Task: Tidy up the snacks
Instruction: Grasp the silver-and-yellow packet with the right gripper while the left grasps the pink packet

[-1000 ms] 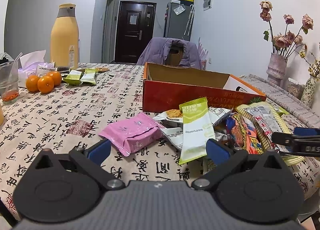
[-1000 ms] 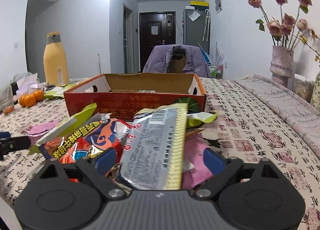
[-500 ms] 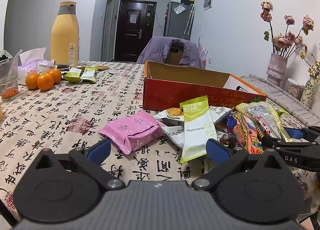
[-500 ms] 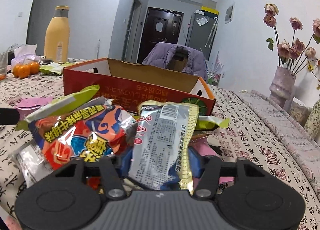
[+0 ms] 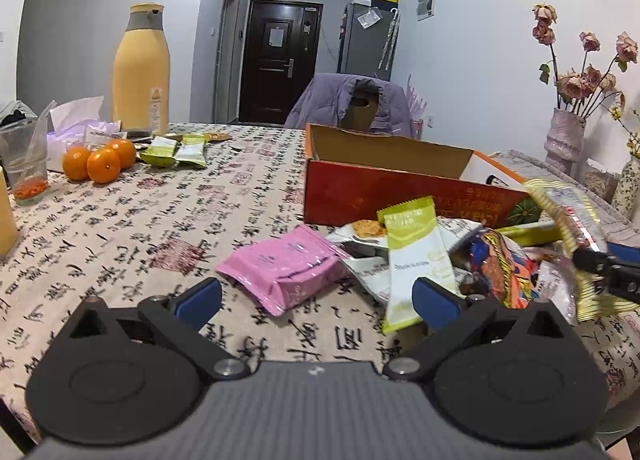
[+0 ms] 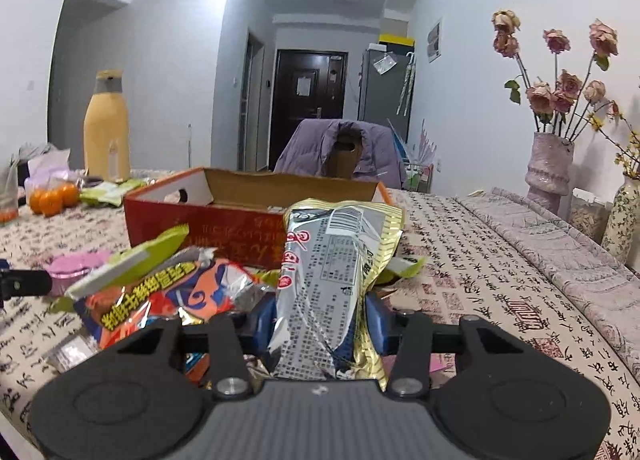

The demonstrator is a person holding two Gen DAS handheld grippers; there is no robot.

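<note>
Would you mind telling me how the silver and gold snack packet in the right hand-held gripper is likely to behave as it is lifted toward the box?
The silver and gold packet, clamped low in the right hand-held gripper, stands upright above the jaws, so it probably holds its shape. Its crinkled foil suggests it is light and may slip. The red box sits close behind.
</note>
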